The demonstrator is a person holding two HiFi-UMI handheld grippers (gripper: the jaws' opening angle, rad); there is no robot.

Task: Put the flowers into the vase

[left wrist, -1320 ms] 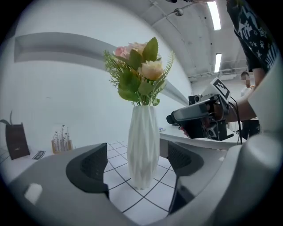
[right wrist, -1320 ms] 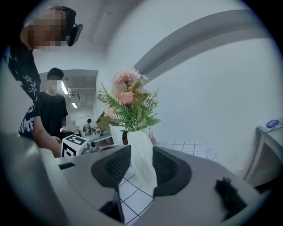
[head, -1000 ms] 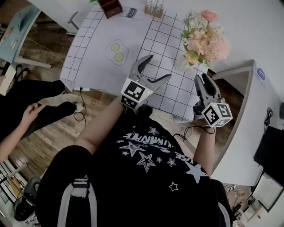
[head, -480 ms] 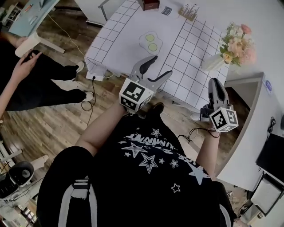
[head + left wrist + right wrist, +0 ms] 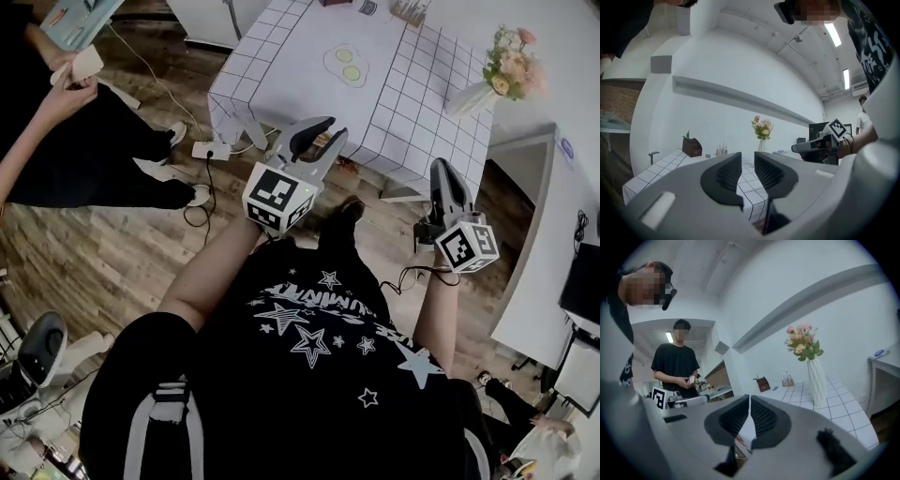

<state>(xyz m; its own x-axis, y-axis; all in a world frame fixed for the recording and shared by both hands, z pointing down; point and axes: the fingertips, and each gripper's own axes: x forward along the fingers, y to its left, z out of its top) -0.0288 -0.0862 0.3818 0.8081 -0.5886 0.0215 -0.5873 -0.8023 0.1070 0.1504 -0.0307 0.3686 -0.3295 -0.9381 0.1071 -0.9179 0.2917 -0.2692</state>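
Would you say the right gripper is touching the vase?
Apart: head view shows the right gripper, its empty jaws just closing, above the floor, short of the table holding the vase.

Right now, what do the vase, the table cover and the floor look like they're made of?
Vase: white, matte, vertically ribbed; probably ceramic, possibly plastic. Table cover: white with dark grid lines, hanging over the edges with a folded corner; cloth or thin vinyl. Floor: brown planks with grain; wood or wood-look laminate.
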